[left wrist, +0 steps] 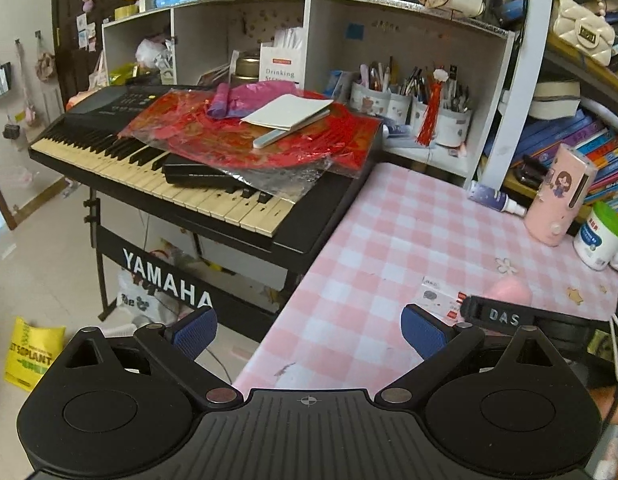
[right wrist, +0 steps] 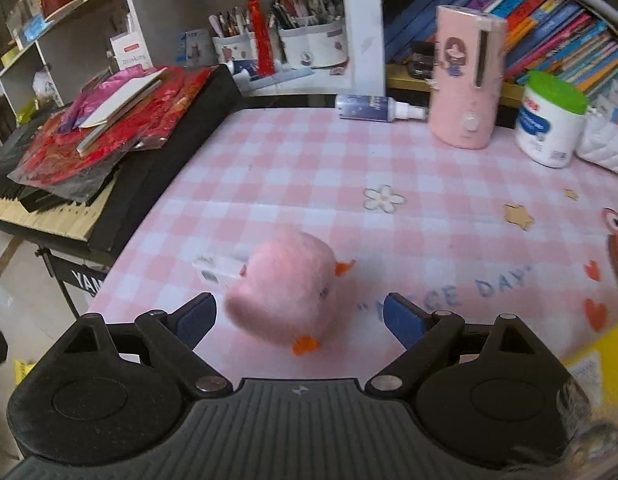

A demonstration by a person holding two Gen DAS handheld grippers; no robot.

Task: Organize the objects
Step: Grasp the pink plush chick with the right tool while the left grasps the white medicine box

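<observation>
A pink plush toy [right wrist: 287, 288] with orange feet lies on the pink checked tablecloth [right wrist: 309, 168], blurred, just ahead of and between the open jaws of my right gripper [right wrist: 299, 318], which touches nothing. A small white box [right wrist: 217, 270] lies behind its left side. In the left wrist view the plush [left wrist: 511, 292] shows partly behind the other gripper's black body [left wrist: 505, 316], with the white box [left wrist: 439, 298] beside it. My left gripper [left wrist: 309, 330] is open and empty over the table's left edge.
A pink cylinder [right wrist: 465, 76], a spray bottle [right wrist: 373, 108] and a green-lidded jar [right wrist: 549, 120] stand at the table's back. A Yamaha keyboard [left wrist: 169, 176] piled with red foil and a notebook stands left. Pen cups [left wrist: 413, 104] and bookshelves [right wrist: 549, 28] lie behind.
</observation>
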